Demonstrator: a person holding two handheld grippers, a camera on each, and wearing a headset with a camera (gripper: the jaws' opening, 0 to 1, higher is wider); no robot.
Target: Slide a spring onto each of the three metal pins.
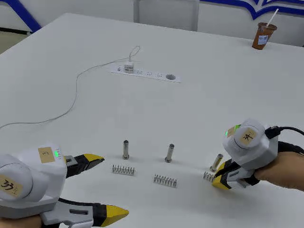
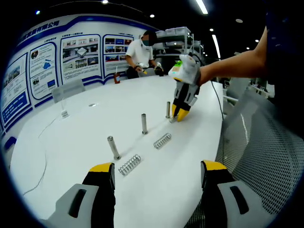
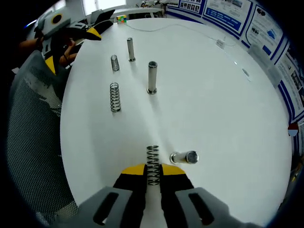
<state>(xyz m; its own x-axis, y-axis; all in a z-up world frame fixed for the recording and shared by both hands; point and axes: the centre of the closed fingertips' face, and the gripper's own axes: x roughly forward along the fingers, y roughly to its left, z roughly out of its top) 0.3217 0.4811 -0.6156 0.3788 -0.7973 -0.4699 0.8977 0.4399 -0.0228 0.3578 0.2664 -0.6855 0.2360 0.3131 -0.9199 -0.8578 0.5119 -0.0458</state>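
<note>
Right gripper [image 3: 153, 173] is pinching the near end of the right spring [image 3: 152, 159], jaws drawn in on the coils. The spring appears to be lying flat on the table [image 1: 199, 109], most of its length sticking out ahead of the tips, just beside the right pin [image 3: 184, 157]. Gripping at one end looks deliberate: it is leaving the far opening free to go over the pin top. The pin is standing on its base, so the spring will probably need lifting and turning upright before it can drop on. Left gripper [image 2: 156, 173] is hovering low over the table with jaws wide apart, holding nothing. It is pointing toward the left spring [image 2: 129, 164] and left pin [image 2: 113, 147], likely lining up for that pair. Mid spring [image 1: 165, 180] is lying in front of the mid pin [image 1: 169, 153], near but apart from it. All three pins are showing bare, each with its spring laid close by on the person's side, which is keeping every pick short. Judging progress: no spring on yet, first one being taken up. Risk: a light spring pinched at one end may bow or flick out.
</note>
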